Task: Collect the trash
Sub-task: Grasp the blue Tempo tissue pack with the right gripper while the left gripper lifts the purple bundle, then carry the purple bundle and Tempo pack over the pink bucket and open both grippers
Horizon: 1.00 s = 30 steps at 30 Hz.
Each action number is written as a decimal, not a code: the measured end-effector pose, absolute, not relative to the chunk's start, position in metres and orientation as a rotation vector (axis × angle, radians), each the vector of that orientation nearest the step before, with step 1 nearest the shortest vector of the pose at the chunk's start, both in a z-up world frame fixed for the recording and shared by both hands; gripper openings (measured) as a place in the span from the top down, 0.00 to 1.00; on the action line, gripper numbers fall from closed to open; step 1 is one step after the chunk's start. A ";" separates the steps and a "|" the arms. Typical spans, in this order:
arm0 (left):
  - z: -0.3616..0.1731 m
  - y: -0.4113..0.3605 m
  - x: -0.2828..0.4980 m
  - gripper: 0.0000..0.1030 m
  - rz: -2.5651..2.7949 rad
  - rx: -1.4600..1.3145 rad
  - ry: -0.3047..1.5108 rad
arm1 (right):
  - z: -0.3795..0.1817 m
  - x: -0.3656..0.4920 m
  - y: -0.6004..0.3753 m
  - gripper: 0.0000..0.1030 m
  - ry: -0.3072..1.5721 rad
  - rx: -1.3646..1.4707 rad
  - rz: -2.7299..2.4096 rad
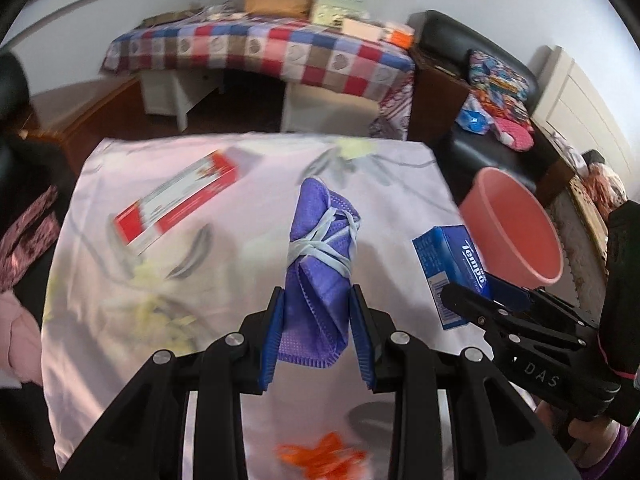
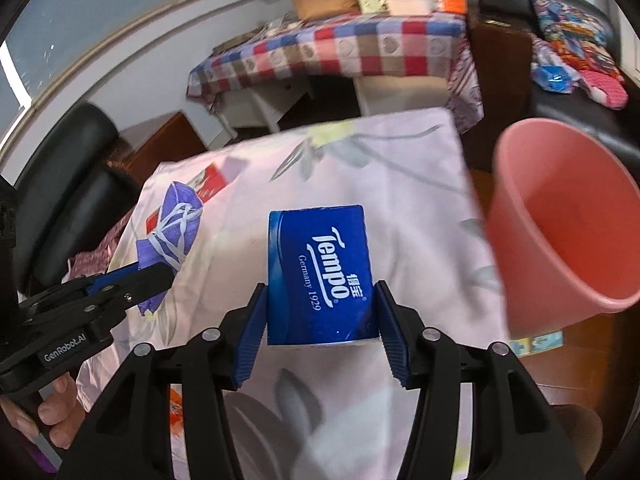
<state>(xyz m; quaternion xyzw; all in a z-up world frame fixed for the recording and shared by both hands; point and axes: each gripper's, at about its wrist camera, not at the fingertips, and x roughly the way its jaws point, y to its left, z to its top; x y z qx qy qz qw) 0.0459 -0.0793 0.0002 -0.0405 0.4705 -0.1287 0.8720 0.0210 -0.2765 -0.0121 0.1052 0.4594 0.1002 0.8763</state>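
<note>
Purple mask (image 1: pixel 320 264), blue pkt (image 2: pixel 322 276), pink bucket (image 2: pixel 560 216), floral cloth (image 1: pixel 248 216).

Both grippers (image 1: pixel 318 300) (image 2: pixel 320 300) (jaws clamped), raised

mask (image 1: pixel 320 240): woven cloth | tissue pack (image 2: pixel 324 276): glossy film | bucket (image 2: pixel 560 216): smooth plastic

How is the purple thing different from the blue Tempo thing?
The crumpled purple face mask is soft cloth tied with white straps; the blue Tempo tissue pack is a smooth, boxy packet with printed writing. The left gripper holds the mask, the right gripper the pack. Both are lifted above the flowered cloth.
</note>
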 end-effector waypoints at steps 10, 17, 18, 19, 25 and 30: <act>0.024 -0.173 0.052 0.70 -0.396 0.013 0.946 | 0.009 0.015 -0.353 0.48 0.889 0.264 0.083; 0.026 -0.238 0.060 0.70 -0.465 0.076 0.955 | 0.010 0.012 -0.405 0.48 0.868 0.295 -0.007; 0.025 -0.246 0.061 0.70 -0.475 0.087 0.956 | 0.008 0.012 -0.412 0.48 0.870 0.299 -0.018; 0.025 -0.254 0.062 0.70 -0.483 0.095 0.957 | 0.007 0.012 -0.417 0.48 0.872 0.301 -0.025; 0.019 -0.305 0.072 0.70 -0.527 0.140 0.969 | -0.005 0.015 -0.445 0.48 0.888 0.319 -0.065; 0.009 -0.335 0.086 0.70 -0.546 0.160 1.000 | -0.015 0.020 -0.467 0.48 0.905 0.325 -0.099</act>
